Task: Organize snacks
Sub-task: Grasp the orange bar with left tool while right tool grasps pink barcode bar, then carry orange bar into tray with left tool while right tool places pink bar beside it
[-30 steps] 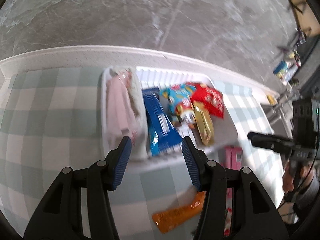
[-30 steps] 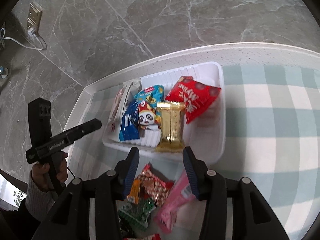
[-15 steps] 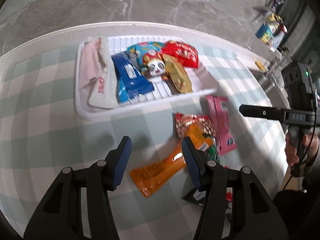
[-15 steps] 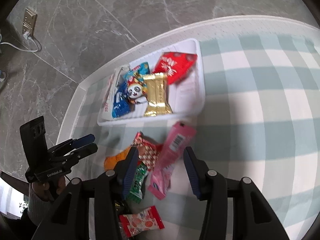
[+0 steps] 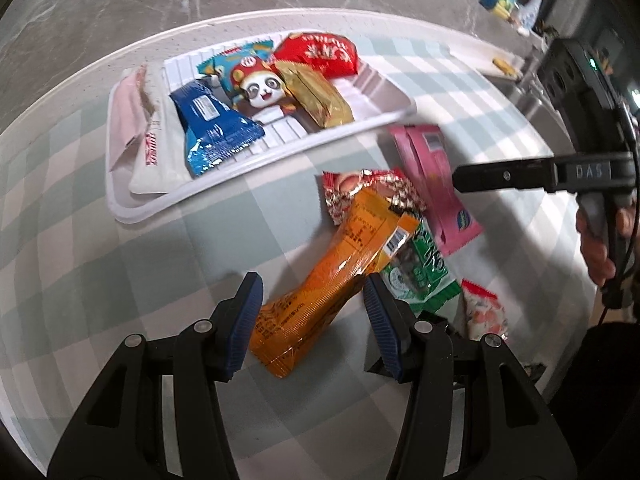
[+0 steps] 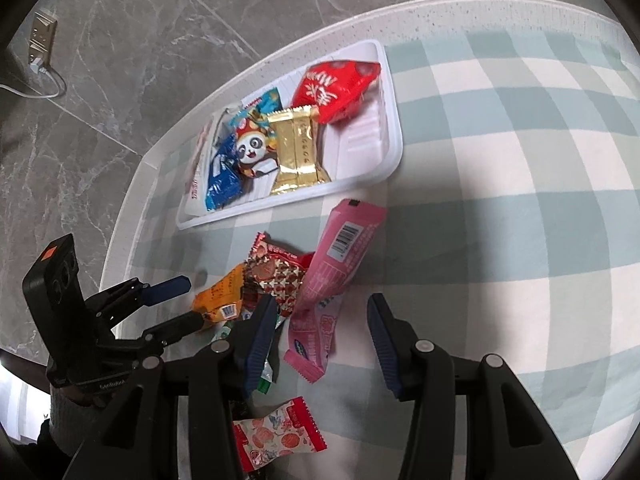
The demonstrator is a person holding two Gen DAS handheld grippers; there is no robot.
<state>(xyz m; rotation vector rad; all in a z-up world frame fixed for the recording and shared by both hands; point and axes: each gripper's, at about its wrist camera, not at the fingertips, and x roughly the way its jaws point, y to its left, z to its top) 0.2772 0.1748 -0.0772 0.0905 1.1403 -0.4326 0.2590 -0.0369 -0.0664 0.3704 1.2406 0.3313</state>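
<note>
Snacks lie in two groups on your checked tabletop [image 5: 100,240]: a loose heap near you and a filled white tray [image 5: 248,164] beyond it. In the heap, the orange packet [image 5: 332,280] lies diagonally, its near end between the spread blue pads of your left hand-held gripper [image 5: 312,320], which is open and not gripping anything. The packet's far end overlaps a red-patterned wrapper [image 5: 368,188] and a green packet [image 5: 424,264]; a long pink packet [image 6: 336,272] lies just beside them, its top close to the tray's near rim, and a small red-and-white candy bag [image 6: 280,432] sits nearest you. Your right hand-held gripper [image 6: 320,332] hovers with fingers apart, holding nothing, its gap over the lower end of the pink packet. Inside the tray, from the left wrist view, a pale pink-and-white pouch [image 5: 136,132] lies at the left, then a blue packet [image 5: 212,128], a panda-print bag [image 5: 256,84], a gold bar [image 5: 316,96] and a red bag [image 5: 320,54] at the far right. Grey marble floor [image 6: 160,20] lies past the tabletop's edge.
</note>
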